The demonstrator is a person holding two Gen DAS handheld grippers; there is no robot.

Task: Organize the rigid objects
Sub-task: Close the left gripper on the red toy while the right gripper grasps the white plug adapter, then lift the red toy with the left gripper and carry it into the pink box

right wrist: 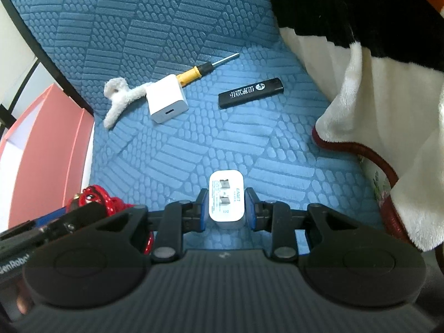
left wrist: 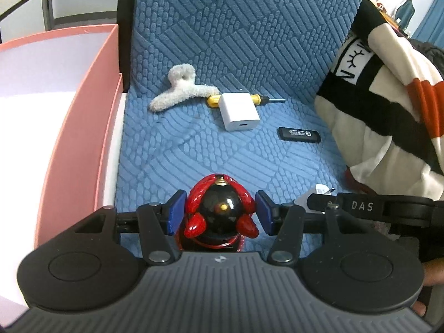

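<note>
My left gripper (left wrist: 219, 212) is shut on a black ball-shaped ornament (left wrist: 220, 208) wrapped in red braided cord, its blue pads against the cord on both sides. It hovers over the blue quilted sofa seat (left wrist: 172, 155), just right of the pink box (left wrist: 83, 111). My right gripper (right wrist: 226, 204) is shut on a white plug-in charger (right wrist: 226, 199) whose folded prongs face the camera. Farther back on the seat lie a second white cube charger (right wrist: 166, 101), a yellow-handled screwdriver (right wrist: 194, 73) partly under it, a black lighter (right wrist: 251, 93) and a fluffy white hair claw (right wrist: 122, 97).
The pink box with its white inside stands against the sofa's left edge. A cream, black and orange blanket (left wrist: 388, 97) is heaped on the right of the seat. The blue backrest (left wrist: 236, 14) rises behind the objects. The two grippers are side by side, close together.
</note>
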